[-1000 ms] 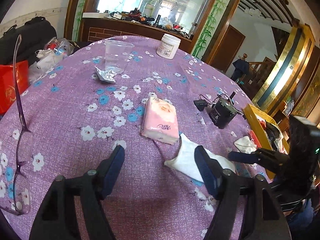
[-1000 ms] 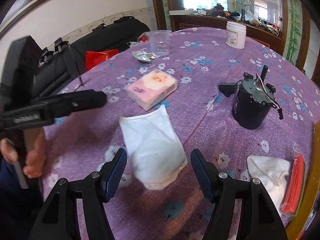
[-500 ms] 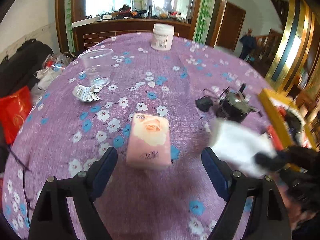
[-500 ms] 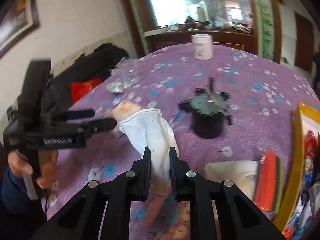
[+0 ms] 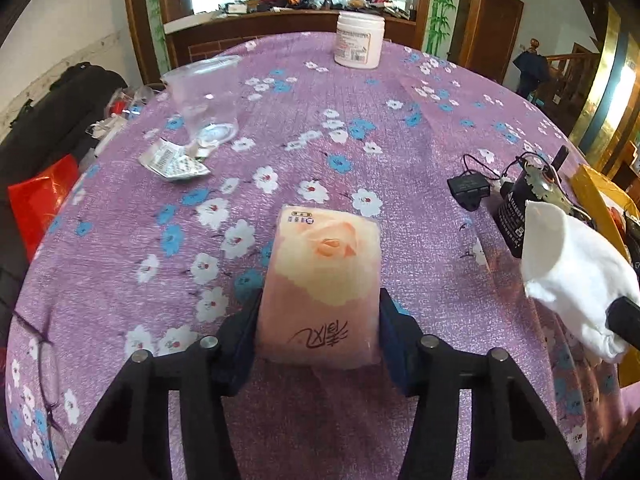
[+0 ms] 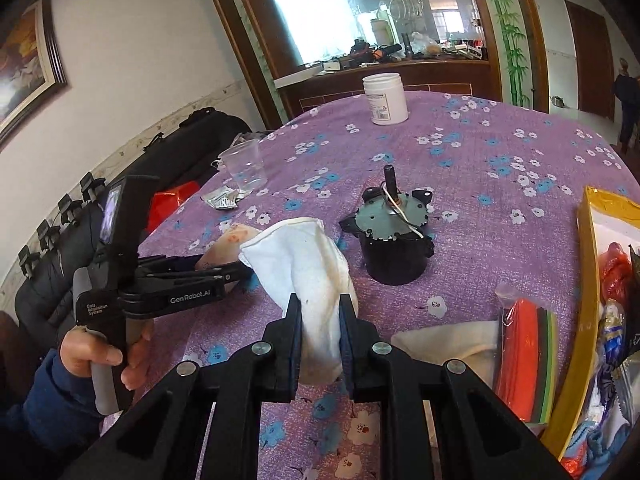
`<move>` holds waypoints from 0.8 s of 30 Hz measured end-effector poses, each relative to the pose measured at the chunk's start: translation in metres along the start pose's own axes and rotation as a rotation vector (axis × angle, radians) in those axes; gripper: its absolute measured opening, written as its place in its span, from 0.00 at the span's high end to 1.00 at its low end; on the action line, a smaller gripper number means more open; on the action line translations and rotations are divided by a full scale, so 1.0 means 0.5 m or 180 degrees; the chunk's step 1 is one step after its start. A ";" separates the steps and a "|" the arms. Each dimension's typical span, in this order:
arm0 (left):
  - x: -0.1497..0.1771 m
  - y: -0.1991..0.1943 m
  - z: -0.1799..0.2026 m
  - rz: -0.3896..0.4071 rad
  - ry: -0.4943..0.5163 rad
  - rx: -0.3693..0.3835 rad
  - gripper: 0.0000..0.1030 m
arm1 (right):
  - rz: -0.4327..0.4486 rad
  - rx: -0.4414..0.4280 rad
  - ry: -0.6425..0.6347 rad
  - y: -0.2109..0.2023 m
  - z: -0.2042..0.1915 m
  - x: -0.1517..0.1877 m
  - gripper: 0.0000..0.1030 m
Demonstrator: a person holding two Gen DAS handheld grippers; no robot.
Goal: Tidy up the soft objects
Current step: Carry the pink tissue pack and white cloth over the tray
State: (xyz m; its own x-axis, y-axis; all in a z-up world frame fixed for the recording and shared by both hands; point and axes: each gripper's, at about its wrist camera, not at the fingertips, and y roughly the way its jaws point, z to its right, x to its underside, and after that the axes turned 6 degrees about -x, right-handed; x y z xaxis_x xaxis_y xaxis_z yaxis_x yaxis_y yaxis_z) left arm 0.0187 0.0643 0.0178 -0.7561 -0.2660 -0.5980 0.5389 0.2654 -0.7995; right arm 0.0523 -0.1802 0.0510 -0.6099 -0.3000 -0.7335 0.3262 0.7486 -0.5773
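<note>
Purple floral cloth covers the counter (image 5: 360, 128), which carries a clear plastic cup (image 5: 206, 100), a white jar (image 5: 360, 40) and a black motor (image 6: 394, 240). Left tongs (image 5: 318, 332) are closed against both sides of the pink tissue pack (image 5: 324, 280), which lies on the cloth. Right tongs (image 6: 320, 332) pinch a white cloth (image 6: 308, 264), its stained body standing up between the fingers, beside the motor. A second pale cloth (image 6: 452, 344) lies near a yellow box (image 6: 586, 300).

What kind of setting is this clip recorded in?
Most likely a lived-in home dining room: a round table under a purple floral tablecloth, a wood-framed mirror over a cluttered sideboard, and a framed painting on the wall.
</note>
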 end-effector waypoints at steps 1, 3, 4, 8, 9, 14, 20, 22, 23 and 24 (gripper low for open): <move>0.001 -0.010 0.000 0.0048 -0.0001 -0.0002 0.49 | 0.0013 0.0012 -0.0004 -0.001 0.001 -0.002 0.82; 0.007 -0.041 0.005 0.0179 0.0001 0.0005 0.49 | 0.0048 0.0032 -0.0005 -0.004 0.001 -0.002 0.82; 0.008 -0.053 0.009 0.0227 0.0009 0.0009 0.49 | 0.0061 0.0035 -0.0006 -0.006 0.001 -0.003 0.82; 0.025 -0.099 0.042 0.0412 0.0032 0.0054 0.49 | 0.0136 0.0082 -0.0006 -0.015 0.001 -0.004 0.82; 0.030 -0.109 0.055 0.0454 0.0020 0.0072 0.49 | 0.0157 0.0094 0.0001 -0.018 0.002 -0.005 0.82; 0.036 -0.129 0.105 0.0625 0.0043 0.0001 0.49 | 0.0266 0.0164 0.0019 -0.032 0.008 -0.009 0.82; 0.037 -0.149 0.117 0.0797 -0.0009 -0.0131 0.49 | 0.0350 0.0147 0.0065 -0.045 0.016 -0.014 0.82; 0.037 -0.156 0.116 0.0857 -0.0019 -0.0188 0.49 | 0.0368 0.0143 0.0065 -0.048 0.015 -0.014 0.82; 0.036 -0.157 0.115 0.0879 -0.0024 -0.0212 0.49 | 0.0377 0.0140 0.0064 -0.050 0.015 -0.014 0.82; 0.037 -0.159 0.115 0.0893 -0.0024 -0.0229 0.49 | 0.0383 0.0138 0.0063 -0.051 0.015 -0.014 0.82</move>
State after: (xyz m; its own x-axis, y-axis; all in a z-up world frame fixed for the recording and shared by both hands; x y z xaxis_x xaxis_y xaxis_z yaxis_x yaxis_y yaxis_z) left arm -0.0168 -0.0152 0.0670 -0.5782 -0.1796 -0.7959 0.6988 0.3946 -0.5967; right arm 0.0537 -0.2016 0.0682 -0.5784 -0.1976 -0.7915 0.4285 0.7521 -0.5008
